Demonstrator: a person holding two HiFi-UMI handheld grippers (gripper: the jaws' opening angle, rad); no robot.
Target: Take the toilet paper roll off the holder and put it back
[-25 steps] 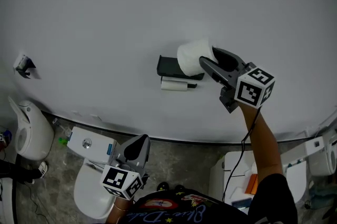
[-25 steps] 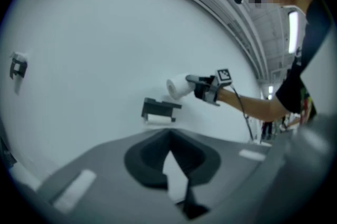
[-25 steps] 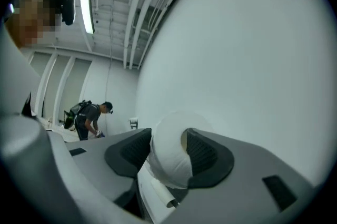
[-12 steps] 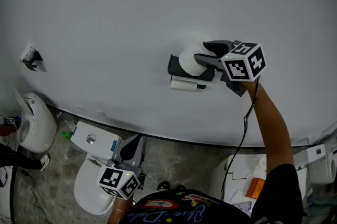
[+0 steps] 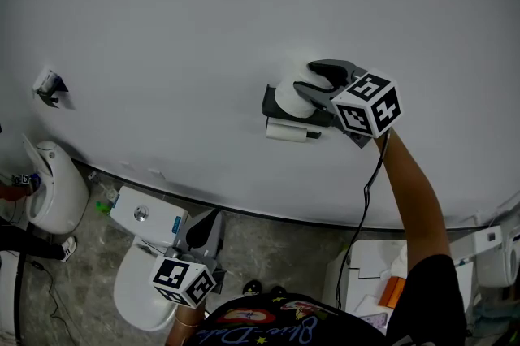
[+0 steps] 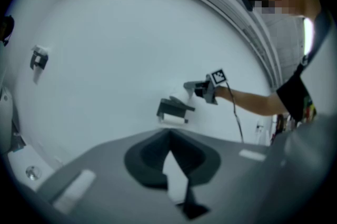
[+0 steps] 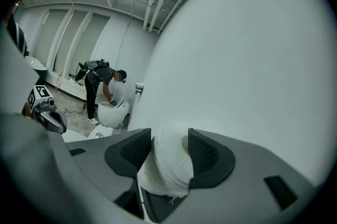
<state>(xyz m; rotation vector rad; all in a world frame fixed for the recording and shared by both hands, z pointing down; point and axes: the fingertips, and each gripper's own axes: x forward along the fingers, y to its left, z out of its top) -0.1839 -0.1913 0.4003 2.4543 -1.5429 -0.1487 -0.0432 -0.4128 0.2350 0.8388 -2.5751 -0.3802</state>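
Right gripper (image 5: pixel 307 81) is clamped on the toilet paper roll (image 5: pixel 288 101). In the right gripper view both pads (image 7: pixel 138 150) press into its sides, and the jaws are only as far apart as the squashed roll. The roll sits against the wall (image 5: pixel 162 28), touching the upper right end of the black holder (image 5: pixel 270 102). Can't tell if it's actually seated on it. A short white cylinder (image 5: pixel 284 131) hangs just under the holder.

Left gripper (image 5: pixel 206 227) is held low, well apart from the holder, over the toilet (image 5: pixel 138 287) and its cistern (image 5: pixel 142 216). Its jaw tips are together with nothing between them.

A person (image 7: pixel 102 89) bends over another toilet bowl (image 7: pixel 111 113) further along the wall.
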